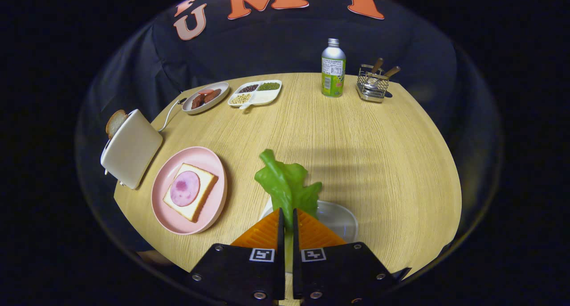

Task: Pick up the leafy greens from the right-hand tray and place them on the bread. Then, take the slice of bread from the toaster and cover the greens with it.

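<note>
While the tongs (pixel 288 217) stand narrowed to a slim gap, their two fingers (pixel 267 234) press from either side on the stem end of the leafy greens (pixel 285 183), so the tongs hold the greens. Most of the leaf rises beyond the fingertips, ruffled and upright, its top curling a little to the left. Just under and behind the fingers lies a pale, shallow tray (pixel 340 219) on the counter (pixel 378 163); the greens stand above its left part, and whether the stem touches the tray I cannot tell.

To the left of the fingers, near them, sits a pink plate (pixel 164 208) carrying a slice of bread (pixel 200 194) topped with a round slice of ham (pixel 185 188). The greens are apart from that bread, off to its right.

Further left, at the counter's edge just beside the plate, stands a cream toaster (pixel 131 148), tilted in this view, with a slice of toast (pixel 116 122) poking from its slot and a cord (pixel 168 116) trailing from behind it.

Well beyond the greens, near the far edge, come a grey dish of sausages (pixel 205 97), just beside it a white divided dish of beans (pixel 256 93), then a metal bottle (pixel 333 70) with a green label, and a wire caddy (pixel 373 85) with wooden-handled utensils.
</note>
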The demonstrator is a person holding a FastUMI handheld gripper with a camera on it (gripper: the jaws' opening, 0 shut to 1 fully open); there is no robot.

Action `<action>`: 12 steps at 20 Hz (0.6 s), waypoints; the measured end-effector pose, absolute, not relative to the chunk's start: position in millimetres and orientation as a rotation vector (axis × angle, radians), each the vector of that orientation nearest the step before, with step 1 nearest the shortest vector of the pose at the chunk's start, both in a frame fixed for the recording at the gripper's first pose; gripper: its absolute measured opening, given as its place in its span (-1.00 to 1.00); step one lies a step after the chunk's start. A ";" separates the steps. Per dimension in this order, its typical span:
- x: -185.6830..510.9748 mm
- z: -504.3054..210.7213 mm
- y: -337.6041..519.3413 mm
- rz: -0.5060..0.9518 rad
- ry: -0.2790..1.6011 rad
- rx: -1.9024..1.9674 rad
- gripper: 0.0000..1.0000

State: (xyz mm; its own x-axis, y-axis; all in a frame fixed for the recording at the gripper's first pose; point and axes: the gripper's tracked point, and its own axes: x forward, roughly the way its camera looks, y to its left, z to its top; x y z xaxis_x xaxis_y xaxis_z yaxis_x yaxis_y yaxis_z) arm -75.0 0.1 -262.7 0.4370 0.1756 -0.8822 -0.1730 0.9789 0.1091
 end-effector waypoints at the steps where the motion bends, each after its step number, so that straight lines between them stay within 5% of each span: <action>1: -73.8 -258.7 3.0 0.224 1.087 0.002 -0.85; 12: -53.3 -208.0 79.2 0.380 0.946 0.021 -0.85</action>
